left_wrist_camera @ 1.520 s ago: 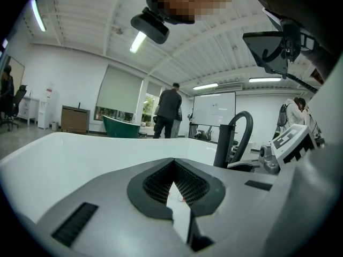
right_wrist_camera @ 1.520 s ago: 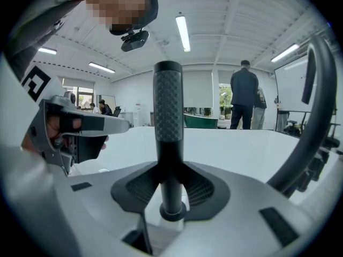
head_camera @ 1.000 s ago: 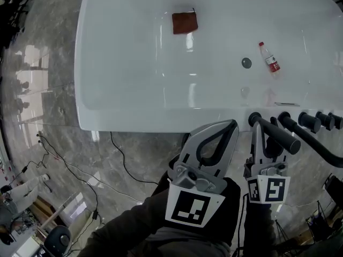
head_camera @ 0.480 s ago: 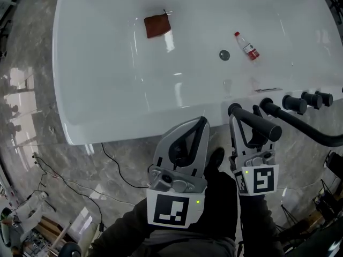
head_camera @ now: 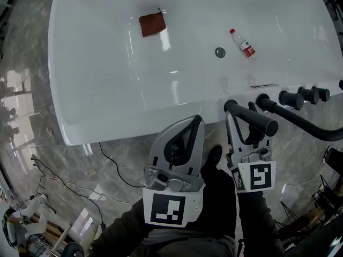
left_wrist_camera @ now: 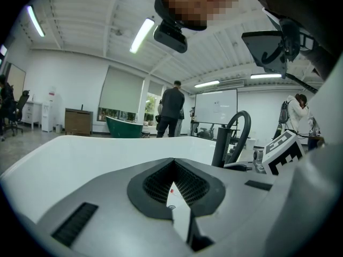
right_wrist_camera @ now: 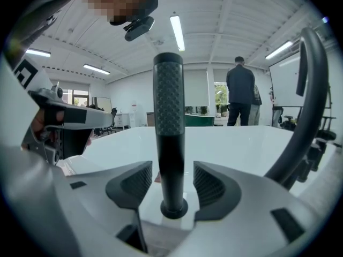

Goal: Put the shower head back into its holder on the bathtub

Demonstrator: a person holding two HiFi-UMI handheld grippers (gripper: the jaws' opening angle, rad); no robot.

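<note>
Shower head [right_wrist_camera: 169, 133] upright on the tub [head_camera: 107, 90] rim, right gripper [right_wrist_camera: 171, 183] slack around it.
Its foot sits in the round holder [right_wrist_camera: 174, 209], seemingly home. The right jaws stand apart with a gap on each side and grip nothing; the left gripper [head_camera: 197, 121] is pinched closed and empty. I'd draw the right one straight back, clear of the stem.

One white bathtub [head_camera: 107, 90] showed, one brown cloth [head_camera: 152, 24] upper left, one bottle [head_camera: 244, 44], one drain [head_camera: 220, 52], one shower head [head_camera: 252, 118], two tools: left gripper [head_camera: 197, 121], right gripper [head_camera: 241, 123].
</note>
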